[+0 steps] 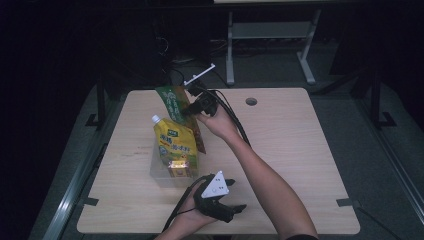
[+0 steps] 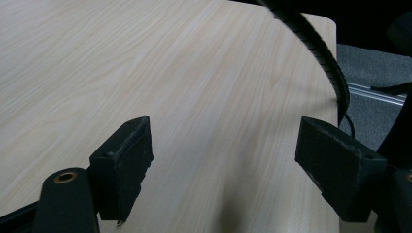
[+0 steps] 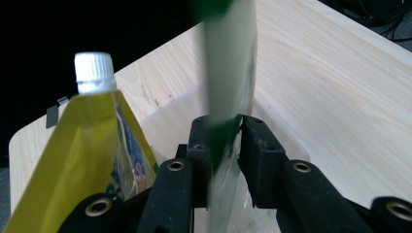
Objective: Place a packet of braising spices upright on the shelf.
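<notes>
A green packet [image 1: 172, 102] stands upright at the far end of a clear plastic box [image 1: 159, 172] on the wooden table [image 1: 300, 150]. My right gripper [image 1: 189, 111] reaches it from the right. In the right gripper view the packet [image 3: 228, 63] rises edge-on between the jaws of that gripper [image 3: 224, 126], which stand slightly apart; a thin gap shows at the right pad, so it is open. A yellow pouch [image 1: 175, 142] with a white cap [image 3: 94, 72] stands in the same box. My left gripper [image 1: 235, 195] rests near the table's front edge, open [image 2: 223, 145] with nothing between its jaws.
A round cable hole [image 1: 251, 101] lies at the table's far middle. A grey metal frame [image 1: 270, 30] stands on the floor behind the table. The right gripper's cable [image 1: 235, 120] trails over the arm. Bare tabletop stretches to the right.
</notes>
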`<action>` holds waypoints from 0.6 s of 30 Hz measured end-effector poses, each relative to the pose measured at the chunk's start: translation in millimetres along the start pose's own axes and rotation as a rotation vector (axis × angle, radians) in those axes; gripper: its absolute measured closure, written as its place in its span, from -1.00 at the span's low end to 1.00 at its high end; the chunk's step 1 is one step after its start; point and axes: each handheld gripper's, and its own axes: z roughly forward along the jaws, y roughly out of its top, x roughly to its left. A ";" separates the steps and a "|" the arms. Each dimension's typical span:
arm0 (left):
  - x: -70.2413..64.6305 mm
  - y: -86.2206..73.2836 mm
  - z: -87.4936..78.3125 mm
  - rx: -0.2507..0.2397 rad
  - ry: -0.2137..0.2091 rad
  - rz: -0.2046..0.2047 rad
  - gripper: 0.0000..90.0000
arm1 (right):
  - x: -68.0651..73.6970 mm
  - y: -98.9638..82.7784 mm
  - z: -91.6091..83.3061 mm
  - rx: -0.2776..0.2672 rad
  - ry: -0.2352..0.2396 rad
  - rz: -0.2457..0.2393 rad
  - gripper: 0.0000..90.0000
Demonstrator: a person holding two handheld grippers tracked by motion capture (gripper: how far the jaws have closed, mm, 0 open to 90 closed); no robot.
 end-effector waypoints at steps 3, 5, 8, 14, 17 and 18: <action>-0.3 -0.4 -0.4 0.000 -0.001 -0.006 -0.54 | -0.3 8.9 4.8 0.021 0.012 0.025 0.59; -0.5 -0.7 -0.6 -0.003 0.000 -0.011 -0.54 | 1.2 12.4 7.2 0.034 -0.005 0.030 0.67; 0.0 -0.9 -1.4 -0.004 0.004 -0.010 -0.54 | 1.1 13.1 9.6 0.040 -0.021 0.036 0.89; -1.5 -0.5 -1.6 0.005 0.005 0.000 -0.54 | -1.8 7.6 5.9 -0.002 -0.020 0.046 0.99; -2.4 -0.5 -0.6 0.003 0.004 0.002 -0.54 | 1.6 4.4 1.4 -0.028 -0.014 0.059 0.99; -2.4 -0.5 -0.4 0.003 0.002 0.003 -0.54 | 2.7 3.6 0.3 -0.037 -0.018 0.051 0.99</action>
